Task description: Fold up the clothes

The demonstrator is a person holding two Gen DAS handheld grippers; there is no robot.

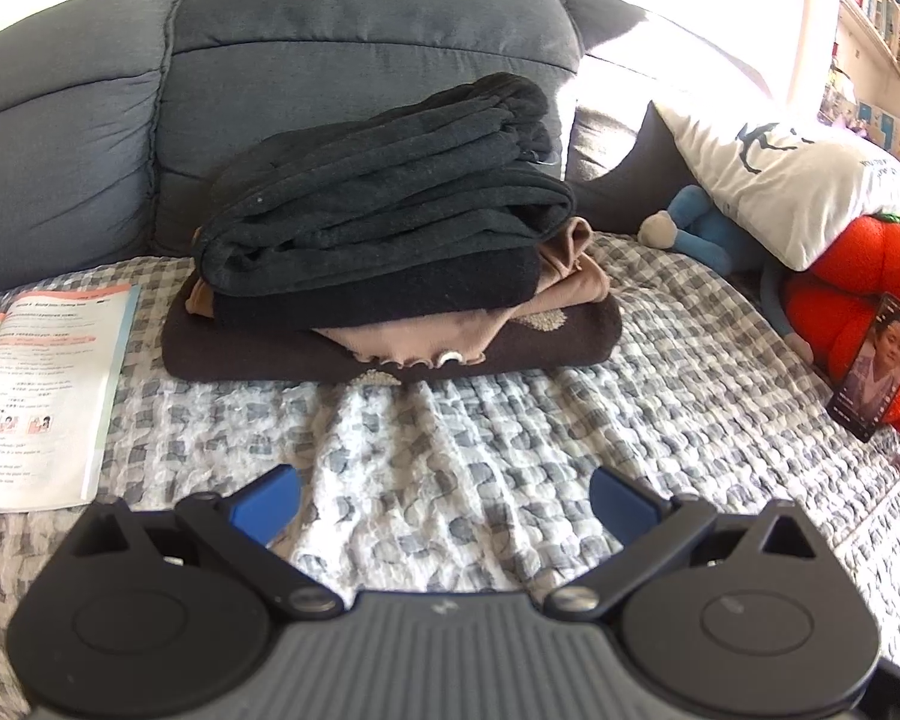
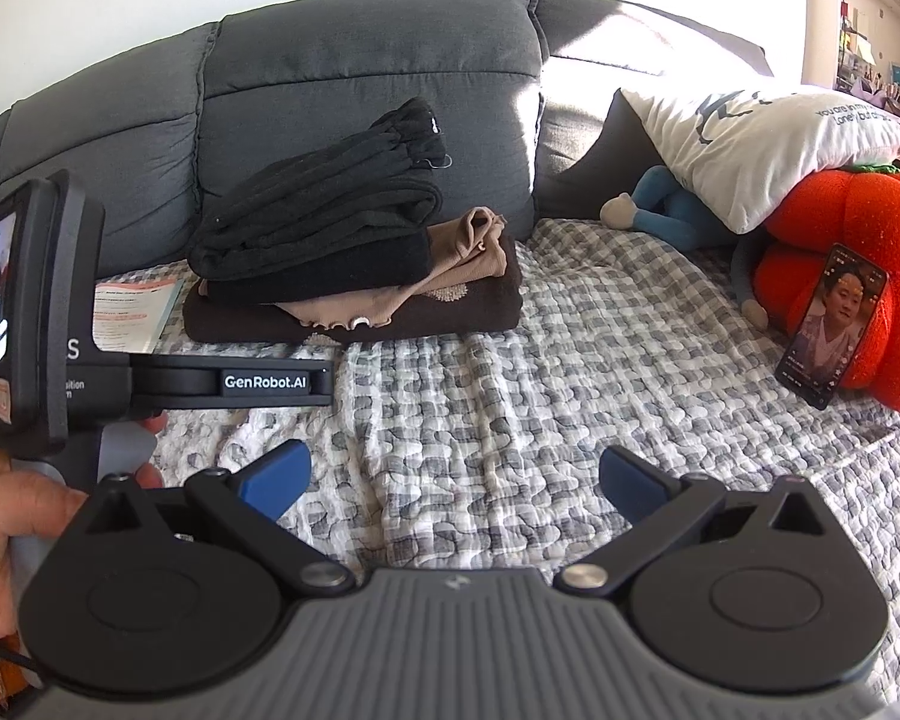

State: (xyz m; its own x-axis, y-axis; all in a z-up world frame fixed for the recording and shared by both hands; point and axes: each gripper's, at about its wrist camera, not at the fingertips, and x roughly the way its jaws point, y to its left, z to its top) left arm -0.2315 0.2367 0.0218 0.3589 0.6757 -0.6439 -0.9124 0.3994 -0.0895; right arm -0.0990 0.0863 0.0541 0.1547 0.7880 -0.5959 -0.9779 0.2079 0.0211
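While both grippers hover w/ jaws spread wide and nothing between them, the stack of folded clothes (image 1: 384, 264) sits on the grey-and-white checked quilted cover (image 1: 450, 450), backed up against the dark grey padded sofa cushion (image 1: 354, 42). Top layer: charcoal knit garment (image 1: 384, 192), folded several times, thick rolled edges showing at the front. Under it a tan ruffled-hem top (image 1: 450, 336), bunched up at the right end. Bottom: dark brown flat-folded piece (image 1: 558, 336), widest of the three.

Left gripper (image 1: 444, 501), blue pads: stack lies straight ahead, well apart, quilt only between the fingers. Right gripper (image 2: 453, 480): stack is ahead and to the left, also well apart. In the right wrist view the left gripper's black body crosses in front of the stack's lower left, held by a hand (image 2: 6, 510).

Stack's long axis runs left-right across both views, parallel to the sofa back; charcoal piece is tilted, right end riding higher toward the cushion.

Nearby: open printed booklet (image 1: 36, 396) just left of the stack; smartphone w/ lit screen (image 1: 876, 366) leaning on an orange plush pumpkin (image 1: 840, 324) far right; white printed pillow (image 1: 792, 180) over a blue stuffed toy (image 1: 708, 228).
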